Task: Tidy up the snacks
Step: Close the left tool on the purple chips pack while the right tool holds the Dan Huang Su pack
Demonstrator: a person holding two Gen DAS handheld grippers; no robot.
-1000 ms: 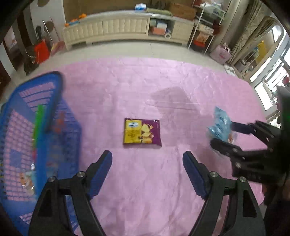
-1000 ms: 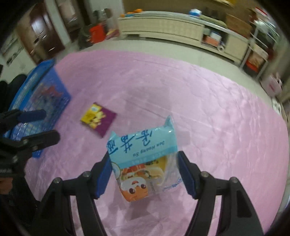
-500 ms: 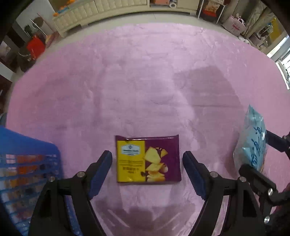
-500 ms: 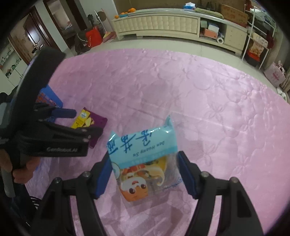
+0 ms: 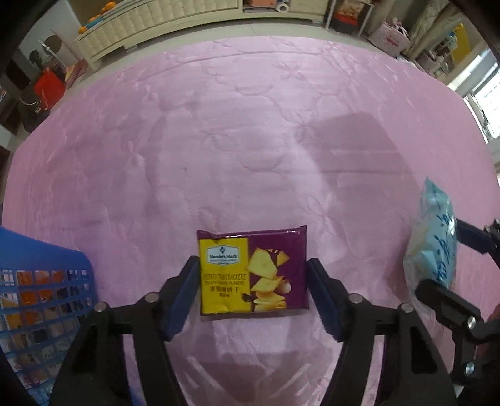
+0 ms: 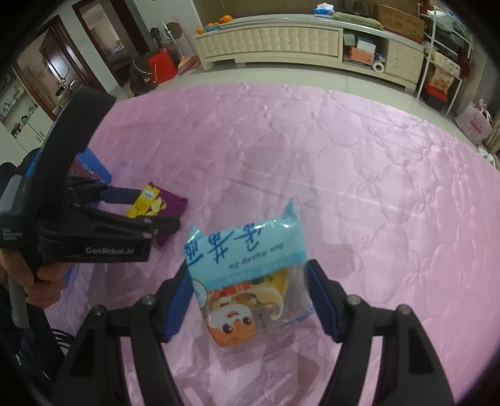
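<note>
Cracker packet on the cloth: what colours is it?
Purple with a yellow panel, clearest in the left wrist view: cracker packet.

Pink quilted cloth (image 5: 250,150) covering the work surface, embossed with floral stitching. Cream sideboard (image 6: 281,40) at 12 o'clock, oranges (image 6: 215,22) on top; red bag (image 6: 161,67) at 10 o'clock, pink bag (image 6: 475,123) at 2 o'clock.

Two snack packets, a purple cracker packet (image 5: 253,271) and a blue packet (image 6: 250,282); one blue basket (image 5: 43,281); two grippers.
</note>
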